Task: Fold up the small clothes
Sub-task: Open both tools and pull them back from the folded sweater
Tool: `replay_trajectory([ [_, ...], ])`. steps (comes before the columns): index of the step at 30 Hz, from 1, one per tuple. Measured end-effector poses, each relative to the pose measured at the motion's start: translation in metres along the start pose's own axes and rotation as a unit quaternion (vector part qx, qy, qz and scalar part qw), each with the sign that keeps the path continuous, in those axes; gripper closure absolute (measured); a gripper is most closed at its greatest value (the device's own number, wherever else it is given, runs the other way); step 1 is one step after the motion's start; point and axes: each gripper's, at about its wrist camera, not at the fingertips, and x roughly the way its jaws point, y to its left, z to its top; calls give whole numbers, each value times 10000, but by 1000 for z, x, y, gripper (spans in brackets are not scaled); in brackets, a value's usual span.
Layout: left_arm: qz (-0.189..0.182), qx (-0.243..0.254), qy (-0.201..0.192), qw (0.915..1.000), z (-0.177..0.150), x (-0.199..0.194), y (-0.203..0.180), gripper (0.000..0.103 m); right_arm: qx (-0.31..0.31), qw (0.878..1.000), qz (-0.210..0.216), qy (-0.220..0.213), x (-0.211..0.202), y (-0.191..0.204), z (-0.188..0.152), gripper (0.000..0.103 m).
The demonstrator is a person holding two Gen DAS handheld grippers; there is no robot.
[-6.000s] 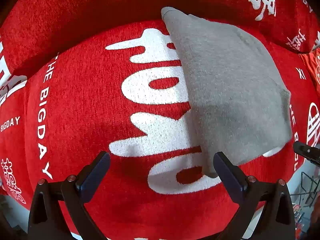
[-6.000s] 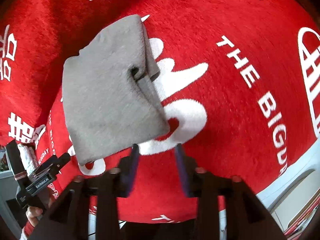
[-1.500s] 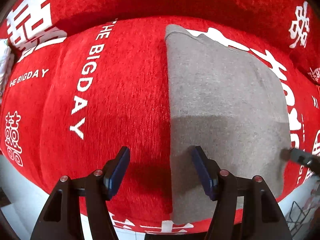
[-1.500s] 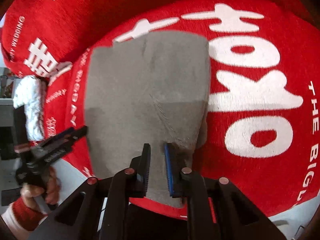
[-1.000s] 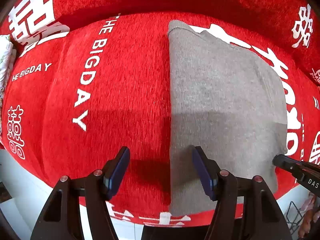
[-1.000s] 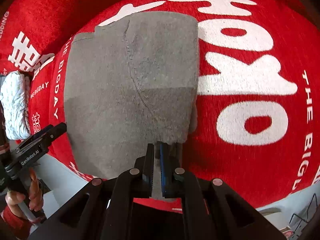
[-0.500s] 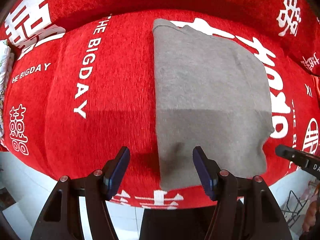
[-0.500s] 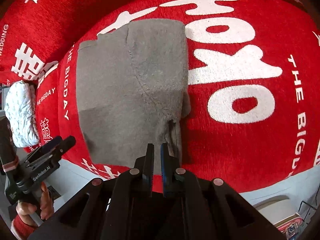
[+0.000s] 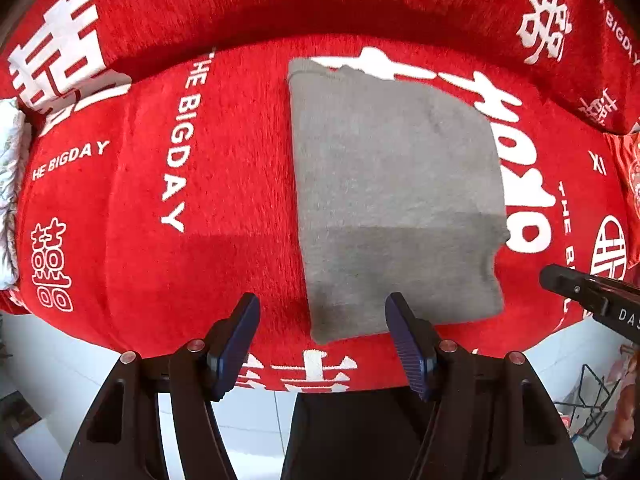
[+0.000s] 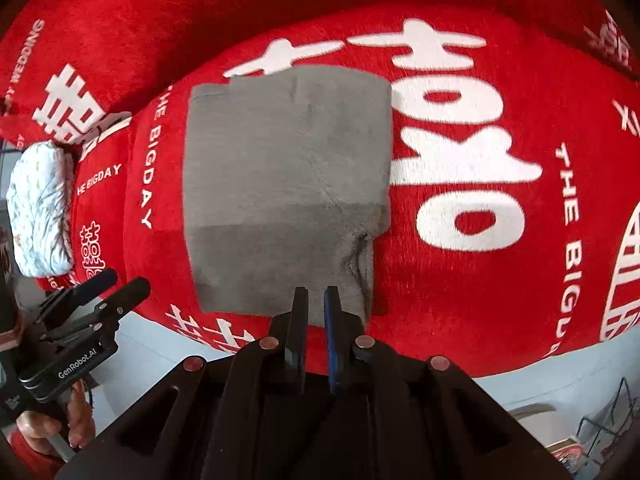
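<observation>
Both claws hang above the near edge of a red blanket (image 9: 248,184) printed with white lettering, each pointing steeply down at it. Left claw (image 9: 322,334) has its jaws standing apart with nothing between them; seen through the gap is the near left corner of a grey folded garment (image 9: 396,184), which the blue pads do not touch. Right claw (image 10: 316,316) has its jaws nearly together with only a thin slit between the dark finger and the blue pad, and they have just parted a little; no cloth is pinched there, and the garment (image 10: 288,176) lies just beyond the tips.

That garment is a plain grey knit, folded into a rough rectangle and lying flat on the blanket, over part of the large white characters. Its left edge is straight, its far edge shows a short step, and its near right corner is rumpled, with a small fold standing up. A shadow darkens its near third.

At the blanket's far left edge lies a white patterned bundle (image 10: 40,212). A person's hand (image 10: 76,420) holds the left claw's handle low in the right wrist view.
</observation>
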Motion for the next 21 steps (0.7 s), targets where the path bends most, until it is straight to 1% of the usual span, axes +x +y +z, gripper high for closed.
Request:
replay_trajectory([
  [6,70,-13,-108,9999,4,-19,-1,37,-106,9995,-230,-188,-20,13,2,94],
  [8,41,-8,-108,9999,4,-24,-3,37,-116,9993,-266,-229,-26,16,2,91],
  [9,33,2,-106,9999,5,-26,-4,37,-126,9993,-271,-239,-28,18,2,83],
  [10,36,-11,-111,9999,5,-28,-5,37,-131,9992,-287,-263,-30,19,2,66],
  [11,45,-24,-113,9999,5,-29,-6,36,-138,9989,-339,-309,-33,20,1,56],
  [12,54,-33,-115,9999,4,-30,-6,32,-135,9987,-365,-339,-36,22,1,46],
  [13,64,-52,-121,9999,4,-32,-6,24,-143,9983,-394,-403,-39,24,0,45],
  [14,84,-85,-159,9998,3,-34,-6,7,-144,9982,-407,-425,-41,25,-1,45],
  [15,117,-116,-230,9996,3,-37,-6,2,-139,9980,-426,-438,-43,25,-1,45],
  [17,185,-82,-313,9993,1,-41,-6,2,-110,9977,-480,-462,-47,26,-2,39],
  [19,241,-42,-316,9992,2,-44,-6,2,-79,9972,-546,-503,-50,27,-2,27],
  [21,300,-58,-327,9990,3,-48,-5,2,-76,9967,-602,-547,-52,28,-2,24],
])
